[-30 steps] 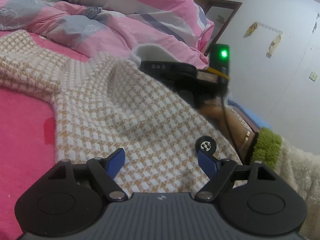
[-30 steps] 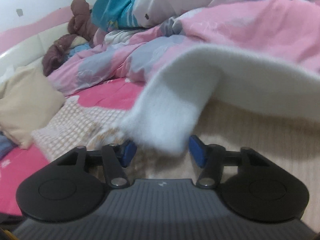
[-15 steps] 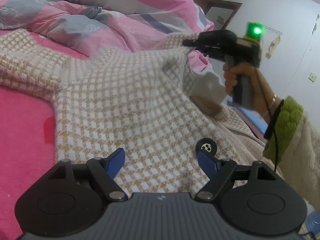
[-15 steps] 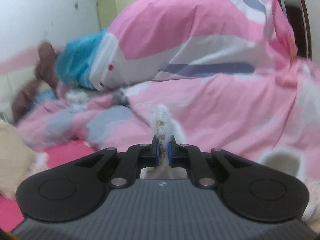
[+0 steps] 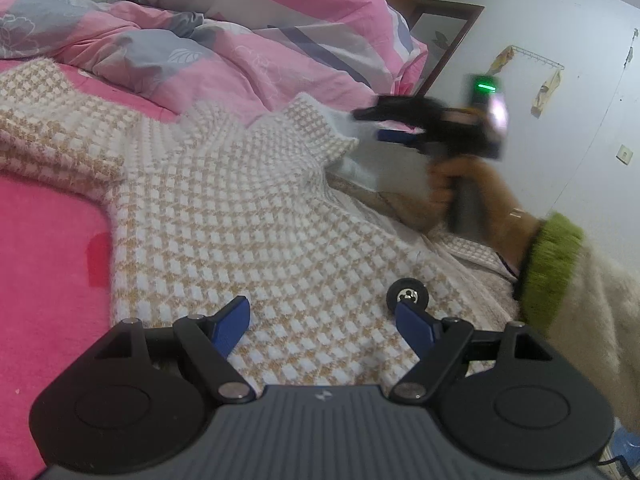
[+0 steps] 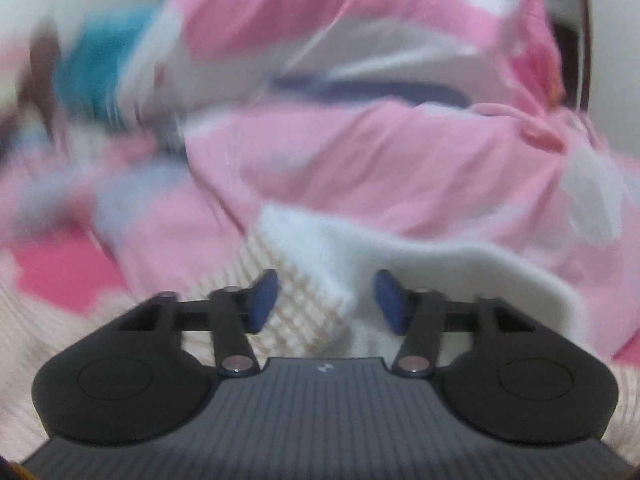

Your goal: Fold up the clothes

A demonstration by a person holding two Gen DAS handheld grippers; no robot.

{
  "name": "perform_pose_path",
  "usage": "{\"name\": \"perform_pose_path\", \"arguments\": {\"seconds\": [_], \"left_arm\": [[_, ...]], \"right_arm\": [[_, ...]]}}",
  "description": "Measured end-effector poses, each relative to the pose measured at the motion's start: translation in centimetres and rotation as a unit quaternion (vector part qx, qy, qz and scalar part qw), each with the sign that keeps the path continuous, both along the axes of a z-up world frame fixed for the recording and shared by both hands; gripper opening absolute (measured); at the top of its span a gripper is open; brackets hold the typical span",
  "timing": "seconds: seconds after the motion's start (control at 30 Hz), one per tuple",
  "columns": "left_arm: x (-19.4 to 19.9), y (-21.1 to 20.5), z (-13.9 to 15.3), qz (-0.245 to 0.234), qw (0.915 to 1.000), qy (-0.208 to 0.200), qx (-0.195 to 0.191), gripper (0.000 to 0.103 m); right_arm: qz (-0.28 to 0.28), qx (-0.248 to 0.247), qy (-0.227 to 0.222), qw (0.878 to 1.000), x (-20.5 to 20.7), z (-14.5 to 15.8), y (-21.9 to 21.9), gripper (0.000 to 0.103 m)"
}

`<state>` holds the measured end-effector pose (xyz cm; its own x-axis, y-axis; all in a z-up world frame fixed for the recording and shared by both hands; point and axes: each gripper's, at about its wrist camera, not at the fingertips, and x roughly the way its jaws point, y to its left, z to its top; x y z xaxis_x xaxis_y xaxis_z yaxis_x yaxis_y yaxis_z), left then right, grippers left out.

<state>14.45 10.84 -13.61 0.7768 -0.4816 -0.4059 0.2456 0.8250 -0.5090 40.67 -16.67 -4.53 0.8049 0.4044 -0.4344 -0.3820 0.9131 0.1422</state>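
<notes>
A beige-and-white houndstooth sweater [image 5: 248, 216] lies spread on the bed, and a black round button [image 5: 408, 296] sits on it. My left gripper [image 5: 322, 308] hovers low over its near part, open, with nothing between the fingers. In the left wrist view my right gripper [image 5: 368, 124] is held in a hand just past a raised flap of the sweater. Its jaws are opening. The right wrist view is blurred. There the gripper [image 6: 325, 284] has the sweater's edge [image 6: 308, 300] and white inner side below and between its pads, which do not press on it.
A bunched pink, white and grey duvet [image 5: 280, 52] rises behind the sweater. Bare pink sheet [image 5: 48, 248] lies to the left. The person's hand and green-cuffed fluffy sleeve [image 5: 552, 256] are at the right, with a white wall and a wooden frame [image 5: 448, 28] behind.
My right gripper shut on the sweater's edge, lifted it, then opened and let it go; the edge now lies lower. My left gripper stayed where it was.
</notes>
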Motion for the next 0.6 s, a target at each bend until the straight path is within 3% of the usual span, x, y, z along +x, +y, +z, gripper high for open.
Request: {"name": "perform_pose_path", "arguments": {"seconds": [0.07, 0.17, 0.37, 0.43, 0.6], "left_arm": [[0.0, -0.1, 0.0, 0.0, 1.0, 0.001, 0.001, 0.081], [0.0, -0.1, 0.0, 0.0, 1.0, 0.001, 0.001, 0.081], [0.1, 0.1, 0.0, 0.0, 1.0, 0.001, -0.003, 0.081], [0.1, 0.1, 0.0, 0.0, 1.0, 0.001, -0.003, 0.081], [0.1, 0.1, 0.0, 0.001, 1.0, 0.002, -0.004, 0.081]], "right_arm": [[0.018, 0.064, 0.047, 0.997, -0.5, 0.1, -2.5, 0.059], [0.047, 0.111, 0.183, 0.976, 0.0, -2.8, -4.1, 0.059], [0.026, 0.079, 0.243, 0.966, -0.9, -7.6, -2.7, 0.053], [0.039, 0.101, 0.247, 0.963, -0.9, -7.7, -2.5, 0.036], [0.055, 0.083, 0.242, 0.965, -1.4, -8.2, -1.5, 0.031]]}}
